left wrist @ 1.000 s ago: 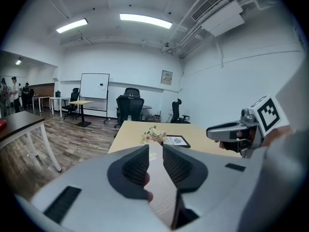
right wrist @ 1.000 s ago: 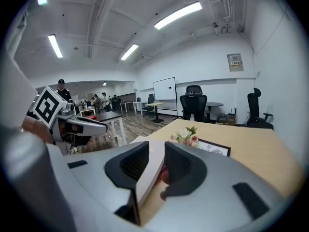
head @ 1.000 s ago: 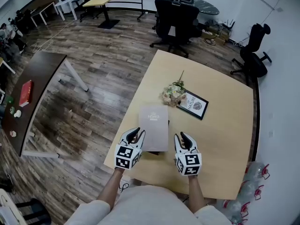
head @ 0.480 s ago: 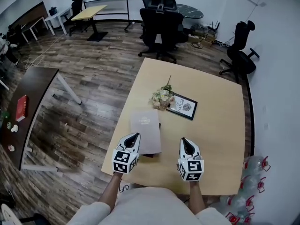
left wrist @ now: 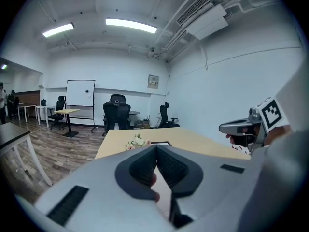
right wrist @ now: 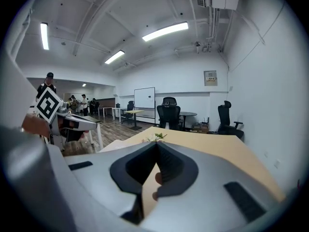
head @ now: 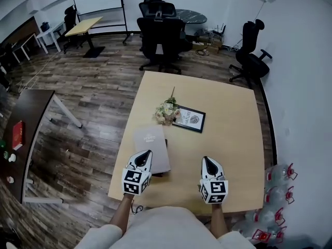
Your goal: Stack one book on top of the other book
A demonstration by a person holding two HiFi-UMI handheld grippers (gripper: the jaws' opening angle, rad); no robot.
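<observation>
A grey book (head: 150, 145) lies on top of a dark book (head: 166, 142) near the front left of the light wooden table (head: 228, 139); only a thin edge of the dark one shows. My left gripper (head: 147, 153) (left wrist: 157, 146) hovers at the grey book's near right corner, shut and empty. My right gripper (head: 206, 160) (right wrist: 157, 144) sits over bare table to the right of the books, also shut and empty. Both pairs of jaws have just been closing with nothing between them.
A small bouquet (head: 167, 111) and a black-framed picture (head: 189, 119) lie beyond the books. Black office chairs (head: 161, 32) stand past the table's far edge. A dark side table (head: 23, 134) is at the left and water bottles (head: 277, 193) on the floor at the right.
Both grippers stood open on either side of the grey book; they have drawn back from it toward me, the right one also sideways to the right, and shut.
</observation>
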